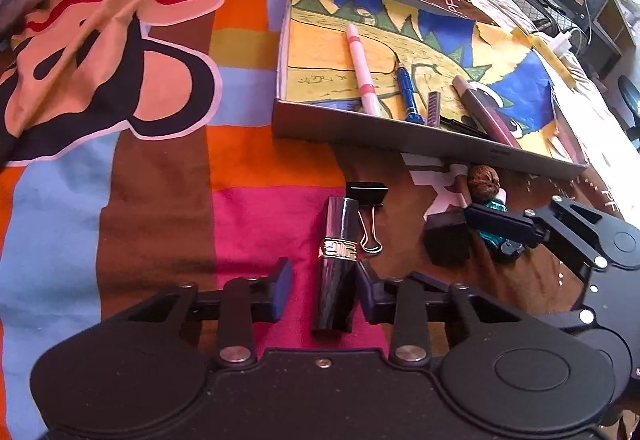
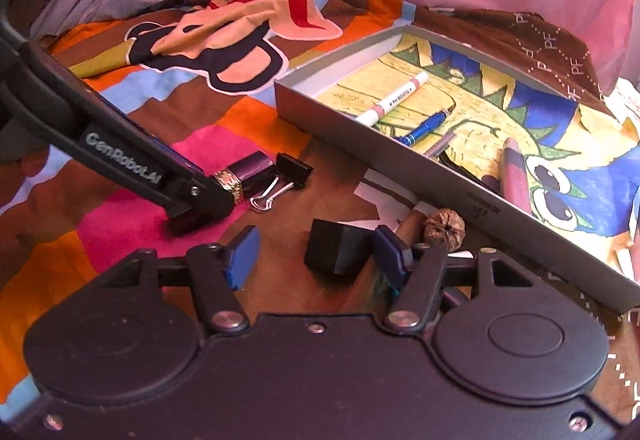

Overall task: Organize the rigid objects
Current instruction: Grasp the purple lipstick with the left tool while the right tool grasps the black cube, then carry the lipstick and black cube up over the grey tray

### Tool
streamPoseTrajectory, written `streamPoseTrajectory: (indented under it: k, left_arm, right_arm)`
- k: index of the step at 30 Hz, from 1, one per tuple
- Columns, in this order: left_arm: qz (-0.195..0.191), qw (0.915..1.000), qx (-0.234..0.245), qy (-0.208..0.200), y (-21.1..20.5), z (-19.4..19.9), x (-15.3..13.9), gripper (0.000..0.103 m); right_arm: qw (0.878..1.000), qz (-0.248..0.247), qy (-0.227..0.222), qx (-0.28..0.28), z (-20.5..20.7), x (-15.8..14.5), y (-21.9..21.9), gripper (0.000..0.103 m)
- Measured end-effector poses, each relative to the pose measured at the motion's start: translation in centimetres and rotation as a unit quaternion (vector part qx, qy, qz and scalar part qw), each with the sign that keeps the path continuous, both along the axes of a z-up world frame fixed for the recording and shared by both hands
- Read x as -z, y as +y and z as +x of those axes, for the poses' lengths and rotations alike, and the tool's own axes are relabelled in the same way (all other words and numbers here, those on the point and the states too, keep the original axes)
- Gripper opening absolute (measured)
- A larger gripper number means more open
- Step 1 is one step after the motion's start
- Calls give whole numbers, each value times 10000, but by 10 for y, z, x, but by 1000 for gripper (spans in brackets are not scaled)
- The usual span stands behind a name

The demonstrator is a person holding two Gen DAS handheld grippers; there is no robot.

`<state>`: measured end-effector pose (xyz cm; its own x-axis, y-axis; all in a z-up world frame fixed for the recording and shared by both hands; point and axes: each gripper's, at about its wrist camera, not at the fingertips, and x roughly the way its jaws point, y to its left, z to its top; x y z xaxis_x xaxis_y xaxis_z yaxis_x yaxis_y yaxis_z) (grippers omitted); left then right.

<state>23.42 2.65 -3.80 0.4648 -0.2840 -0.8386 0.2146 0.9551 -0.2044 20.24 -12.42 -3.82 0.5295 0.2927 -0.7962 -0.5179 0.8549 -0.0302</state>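
Straddling the lipstick tube on the bed, your left tongs stand wide; it looks light, stiff and glossy-slick, so grip below the gold band. One binder clip touches it. Your right tongs, also wide, flank one black block; one walnut sits near the tray.
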Motion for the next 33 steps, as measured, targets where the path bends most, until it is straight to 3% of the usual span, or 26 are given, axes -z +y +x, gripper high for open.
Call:
streamPoseTrajectory:
  k: [4, 7, 18, 33]
  left_arm:
    - [-8, 10000, 22, 37, -2, 1, 3, 25]
    - [77, 9999, 68, 4, -5, 0, 3, 24]
    - [-40, 10000, -76, 13, -2, -5, -3, 22]
    - [-449, 9962, -349, -658, 6, -12, -26, 21]
  right_arm:
    - [9995, 76, 140, 258, 6, 7, -8, 39]
    - [9982, 205, 208, 530, 9, 8, -16, 28]
    - [9956, 363, 81, 862, 4, 7, -26, 19]
    - [9929, 563, -198, 1034, -10, -7, -29, 19]
